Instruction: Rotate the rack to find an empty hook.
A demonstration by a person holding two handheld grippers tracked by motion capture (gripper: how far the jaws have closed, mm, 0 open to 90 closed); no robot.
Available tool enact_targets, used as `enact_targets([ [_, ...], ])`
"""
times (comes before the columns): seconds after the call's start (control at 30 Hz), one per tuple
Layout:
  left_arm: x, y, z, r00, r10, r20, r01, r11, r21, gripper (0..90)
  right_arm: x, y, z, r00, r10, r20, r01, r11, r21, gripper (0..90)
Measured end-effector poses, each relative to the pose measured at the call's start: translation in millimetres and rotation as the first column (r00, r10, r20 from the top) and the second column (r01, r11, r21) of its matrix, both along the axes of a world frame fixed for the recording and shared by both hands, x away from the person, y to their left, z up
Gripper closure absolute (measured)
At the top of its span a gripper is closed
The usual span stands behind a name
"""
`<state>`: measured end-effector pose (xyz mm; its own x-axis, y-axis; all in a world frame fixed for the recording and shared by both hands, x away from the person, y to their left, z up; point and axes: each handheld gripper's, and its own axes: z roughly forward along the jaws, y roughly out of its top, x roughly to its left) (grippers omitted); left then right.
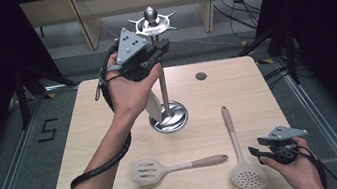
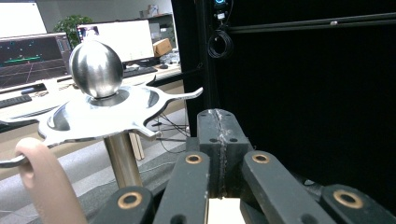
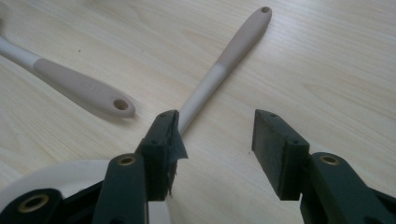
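Observation:
A steel utensil stand rises from a round base at the table's middle. Its hook ring and ball top are close before my left gripper, whose jaws are shut with nothing between them. In the high view the left gripper is raised beside the pole, just under the ring. A beige-handled utensil appears to hang from a hook, its pale blade below my hand. My right gripper rests open at the front right, above the skimmer's handle and beside its head.
A slotted spatula lies flat near the front edge, its handle pointing toward the skimmer. A small dark round hole marks the tabletop behind the stand. Bare wood lies right of the stand.

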<state>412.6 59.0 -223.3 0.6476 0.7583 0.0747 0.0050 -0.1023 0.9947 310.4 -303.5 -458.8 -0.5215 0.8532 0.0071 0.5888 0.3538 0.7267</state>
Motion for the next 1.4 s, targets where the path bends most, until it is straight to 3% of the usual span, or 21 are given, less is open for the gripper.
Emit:
enact_targets([
  [0.03,0.5,0.2,-0.7,1.0000,0.004,0.000,-0.004,1.0000,0.001,89.5,-2.6,1.5,0.4,0.9993,-0.027,-0.025,0.027,1.000,0.015,51.4],
  [0.1,1.5,0.6,-1.8,0.9999,0.010,-0.004,-0.010,0.9999,-0.005,89.5,-0.8,-0.4,-0.6,0.9999,-0.008,0.014,0.008,1.000,-0.010,51.4],
  [0.13,1.9,0.9,-1.9,0.9999,0.010,-0.002,-0.010,0.9999,-0.006,89.5,-2.0,1.5,0.6,0.9997,-0.021,-0.009,0.021,1.000,0.009,51.4],
  [0.17,2.1,0.9,-2.1,0.9999,0.011,0.000,-0.011,0.9999,-0.010,89.5,-0.3,0.6,0.7,1.0000,0.001,0.000,-0.001,1.000,0.001,51.4],
  [0.2,2.3,1.1,-2.1,0.9999,0.014,0.001,-0.014,0.9999,-0.008,89.5,-2.2,2.6,1.5,0.9997,-0.021,-0.013,0.021,1.000,0.005,51.4],
  [0.27,3.2,2.2,-1.8,0.9996,0.027,0.005,-0.027,0.9996,-0.003,89.5,-0.8,1.2,0.7,0.9998,0.004,0.020,-0.004,1.000,-0.026,51.4],
  [0.47,4.3,5.3,-0.3,0.9992,0.040,0.004,-0.040,0.9992,-0.008,89.5,-1.5,3.8,-0.3,1.0000,-0.006,0.003,0.006,1.000,0.003,51.4],
  [0.57,4.8,6.4,0.7,0.9989,0.046,0.003,-0.046,0.9989,-0.011,89.5,-1.1,3.4,-0.4,1.0000,-0.001,-0.002,0.001,1.000,-0.006,51.4],
  [1.17,2.9,10.6,1.0,0.9985,0.053,0.016,-0.053,0.9986,0.005,89.5,-0.7,3.3,-0.4,1.0000,0.003,0.006,-0.002,1.000,-0.013,51.3],
  [1.37,0.1,11.6,2.5,0.9983,0.040,0.043,-0.040,0.9992,-0.001,88.8,-1.6,4.2,1.0,0.9999,-0.007,-0.011,0.007,1.000,-0.005,51.3],
  [1.4,-2.5,12.1,2.3,0.9983,0.043,0.040,-0.043,0.9991,-0.003,87.1,-0.8,3.3,-0.3,1.0000,0.003,0.008,-0.003,1.000,-0.014,51.2],
])
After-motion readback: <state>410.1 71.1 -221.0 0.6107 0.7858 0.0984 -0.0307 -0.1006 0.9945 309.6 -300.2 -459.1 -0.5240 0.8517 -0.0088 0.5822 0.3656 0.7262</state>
